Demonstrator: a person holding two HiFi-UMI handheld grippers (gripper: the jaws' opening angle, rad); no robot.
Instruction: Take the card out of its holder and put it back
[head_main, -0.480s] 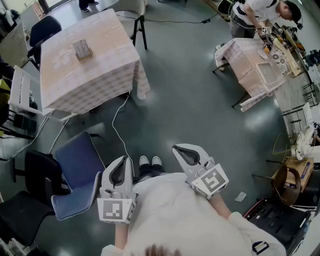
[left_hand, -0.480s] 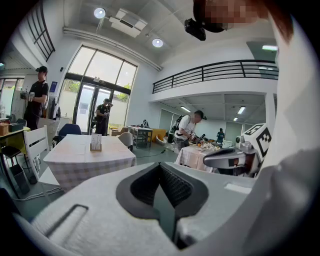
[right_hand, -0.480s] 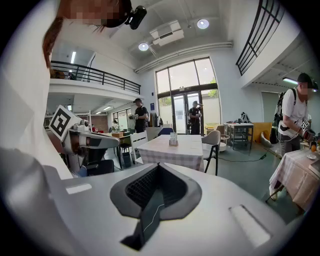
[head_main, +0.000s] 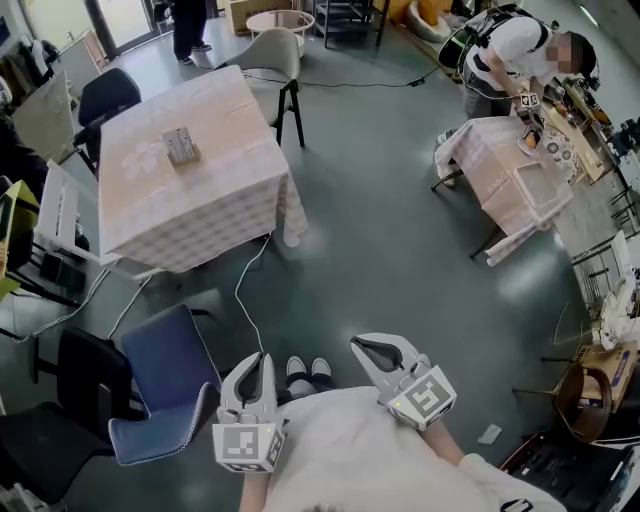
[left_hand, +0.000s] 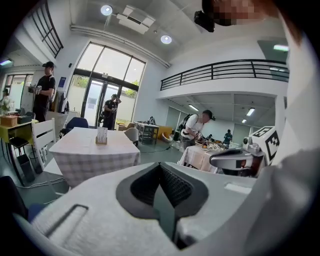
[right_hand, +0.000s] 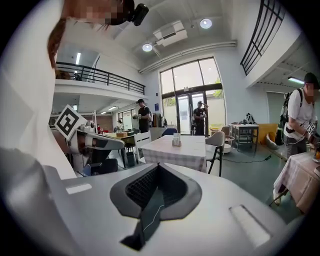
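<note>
The person is standing on the grey floor (head_main: 390, 250), well apart from the desk (head_main: 225, 110) with the pale checked cloth at the far left. The card holder (head_main: 181, 146) is standing upright near the middle of that desk top. From here the card cannot be told apart from its holder. Both gripper views are showing the same small stand on the cloth, far beyond the jaws.

The left hand-held gripper (head_main: 260, 362) is hanging low in front of the person's body and pointing toward the far side. Its jaws are pressing together with nothing between them. The right hand-held gripper (head_main: 372, 347) is hovering just beside it on the right, angled toward the far left. Its jaws are likewise closed tight and gripping nothing. The person's white shoes (head_main: 305, 368) are showing between the two.

A blue padded chair (head_main: 160, 385) is sitting near left, with a black chair (head_main: 85, 375) beside it. A thin white cable (head_main: 243, 290) is trailing across the floor from the desk's near edge. A beige chair (head_main: 272, 50) is standing at the desk's far side. At the far right, another person (head_main: 510, 50) is bending over a second cloth-covered desk (head_main: 495, 160).
</note>
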